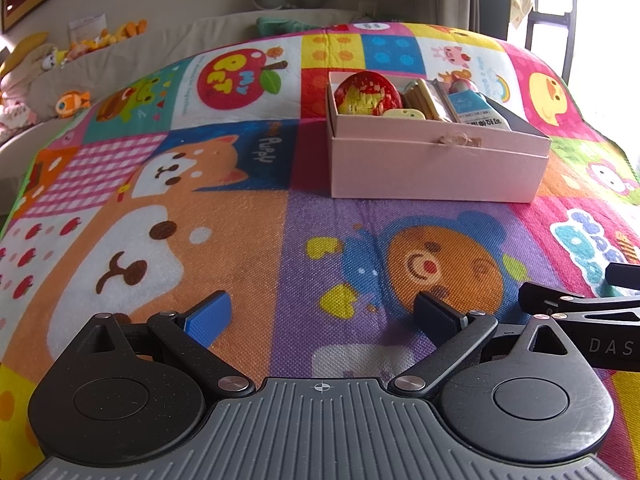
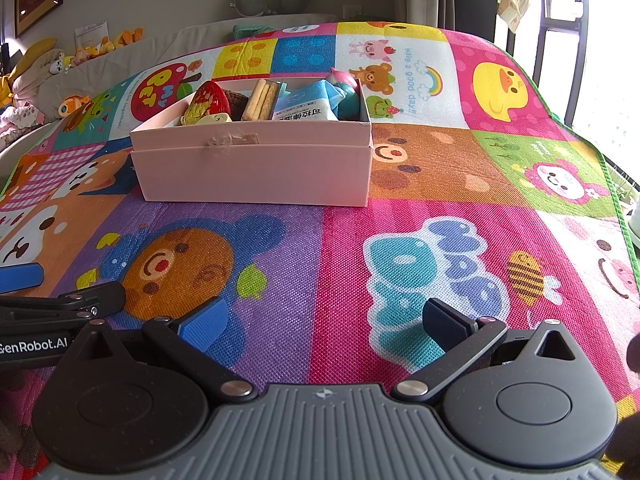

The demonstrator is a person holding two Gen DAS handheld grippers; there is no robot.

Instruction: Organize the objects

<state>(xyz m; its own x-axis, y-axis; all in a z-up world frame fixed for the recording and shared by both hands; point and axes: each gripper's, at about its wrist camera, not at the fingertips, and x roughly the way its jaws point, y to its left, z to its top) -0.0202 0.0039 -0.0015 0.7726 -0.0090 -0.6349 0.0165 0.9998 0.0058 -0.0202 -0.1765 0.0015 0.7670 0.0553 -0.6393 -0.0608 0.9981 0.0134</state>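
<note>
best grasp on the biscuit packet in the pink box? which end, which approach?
Likely its near upper end, from above. The biscuit packet stands tilted in the pink box, wedged between the red woven pouch and the blue tissue pack, so only its top is free; the box wall blocks a side approach. The right gripper is open, empty and more squarely in front of it.

The play mat (image 1: 256, 216) far ahead of the left gripper has a red apple picture (image 1: 236, 76) with "MY PET" in yellow letters. On a dark blue square (image 1: 266, 148) it says "Puppy".

The other gripper (image 1: 600, 336) beside it shows "DAS".

Ahead of the right gripper, beside a rainbow (image 2: 434, 78), the mat says "Have a good day!". The blue packet (image 2: 304, 106) in the pink box (image 2: 256, 168) has Chinese words. The gripper (image 2: 36, 346) at its left side reads "GenRobot.AI".
</note>
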